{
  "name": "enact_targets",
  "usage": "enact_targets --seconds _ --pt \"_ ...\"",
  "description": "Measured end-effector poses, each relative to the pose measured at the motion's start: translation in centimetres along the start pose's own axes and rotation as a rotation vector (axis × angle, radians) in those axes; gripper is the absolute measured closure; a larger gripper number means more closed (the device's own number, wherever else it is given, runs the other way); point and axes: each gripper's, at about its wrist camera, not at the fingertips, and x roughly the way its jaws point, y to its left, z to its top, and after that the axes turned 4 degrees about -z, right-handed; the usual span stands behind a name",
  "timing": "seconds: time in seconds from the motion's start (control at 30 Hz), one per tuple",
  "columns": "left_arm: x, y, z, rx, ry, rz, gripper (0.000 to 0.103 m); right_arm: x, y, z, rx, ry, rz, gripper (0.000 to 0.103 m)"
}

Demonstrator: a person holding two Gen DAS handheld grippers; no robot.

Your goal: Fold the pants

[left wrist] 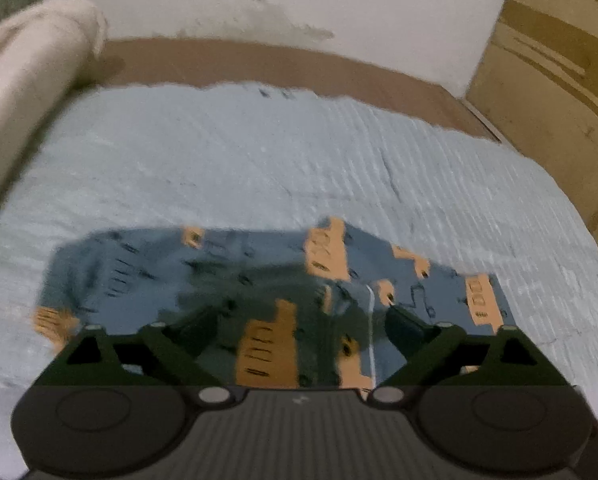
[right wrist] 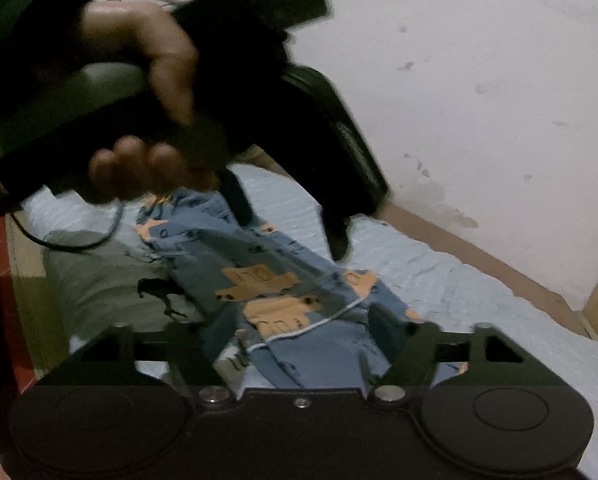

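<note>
The pants [left wrist: 259, 280] are blue with orange patches and lie on a light blue bed cover [left wrist: 259, 152]. In the left wrist view my left gripper [left wrist: 307, 316] hovers over the near part of the pants with its fingers [left wrist: 407, 328] spread apart, and nothing shows between them. In the right wrist view the pants [right wrist: 283, 280] run from the middle toward my right gripper [right wrist: 299, 344], whose fingers [right wrist: 387, 332] stand apart over the cloth. The left gripper [right wrist: 291, 236], held by a hand, hangs above the pants' far part with its fingers open.
A rolled beige blanket [left wrist: 23, 100] lies at the bed's left. A grey garment with a black horse print [right wrist: 111, 284] lies left of the pants. A white wall [left wrist: 299, 0] stands behind the bed and a wooden cabinet [left wrist: 559, 80] at the right.
</note>
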Motion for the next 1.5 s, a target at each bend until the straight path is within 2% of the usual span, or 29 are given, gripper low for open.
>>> enact_targets --seconds 0.17,0.27,0.4,0.6,0.77,0.87,0.97,1.23,1.4,1.5 --pt "-4.0 0.3 0.0 0.022 -0.091 0.080 0.001 -1.5 -1.5 -0.3 0.064 -0.020 -0.051 0.002" --pt "-4.9 0.0 -1.5 0.044 -0.131 0.159 0.001 -2.3 -2.3 -0.6 0.093 -0.031 -0.083 0.001" --pt "-3.1 -1.0 -4.1 0.069 -0.149 0.236 0.001 -2.8 -3.7 -1.6 0.124 -0.016 -0.147 0.001" --pt "0.8 -2.7 -7.2 0.065 -0.189 0.242 0.001 -2.1 -6.9 -4.0 0.170 0.060 -0.272 0.001" --pt "2.9 -2.9 -8.9 0.080 -0.199 0.301 0.001 -0.6 -9.3 -6.2 0.208 0.133 -0.343 0.001" --pt "3.6 -1.6 -10.1 0.046 -0.199 0.267 0.000 0.4 -9.5 -7.6 0.215 0.171 -0.388 0.001" --pt "3.7 -0.5 -10.7 0.015 -0.209 0.220 0.000 0.1 -10.1 -8.5 0.232 0.170 -0.405 0.001" --pt "3.3 -0.1 -10.3 0.025 -0.193 0.193 0.000 -0.6 -12.6 -9.9 0.258 0.197 -0.471 0.001" --pt "2.5 0.1 -8.3 -0.091 -0.174 0.162 0.001 -1.3 -13.4 -10.0 0.267 0.199 -0.497 0.001" --pt "3.4 -0.5 -6.3 -0.074 -0.184 0.169 0.001 -0.9 -13.3 -8.7 0.240 0.175 -0.493 0.001"
